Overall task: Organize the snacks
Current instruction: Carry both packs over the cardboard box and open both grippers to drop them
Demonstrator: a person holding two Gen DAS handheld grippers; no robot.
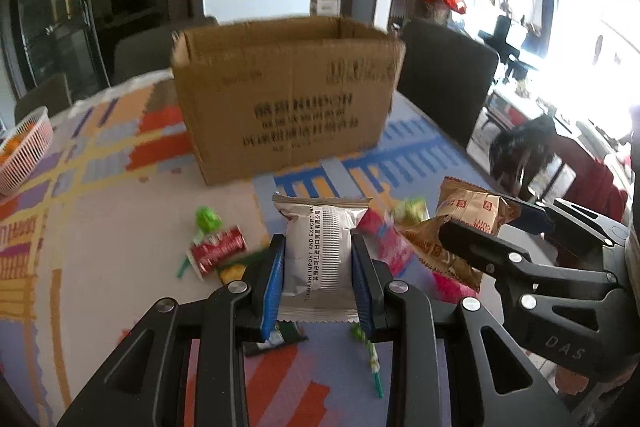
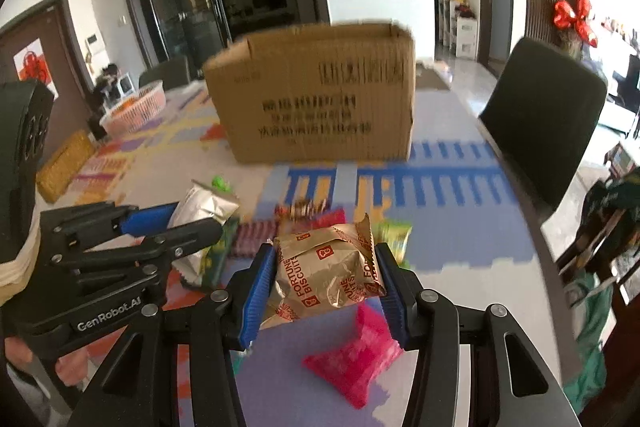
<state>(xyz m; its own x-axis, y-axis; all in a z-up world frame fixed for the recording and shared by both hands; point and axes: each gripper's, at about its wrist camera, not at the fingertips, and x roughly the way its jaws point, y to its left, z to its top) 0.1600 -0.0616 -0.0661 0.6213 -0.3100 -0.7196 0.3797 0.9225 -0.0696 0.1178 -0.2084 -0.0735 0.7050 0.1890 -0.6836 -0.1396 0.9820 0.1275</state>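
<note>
A dark chair (image 2: 544, 119) stands beside the patterned tablecloth (image 2: 440, 195); red bow (image 2: 576, 15) behind.

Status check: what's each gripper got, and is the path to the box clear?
Left gripper shut on silver packet. Right gripper shut on gold biscuit packet. Cardboard box ahead, open-topped, nothing between.

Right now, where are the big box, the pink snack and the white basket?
cardboard box (image 1: 288, 95), left wrist view, on its printed front wall.
pink snack (image 2: 354, 357), right wrist view, middle of the packet.
white basket (image 1: 28, 151), left wrist view, on its slatted side.
</note>
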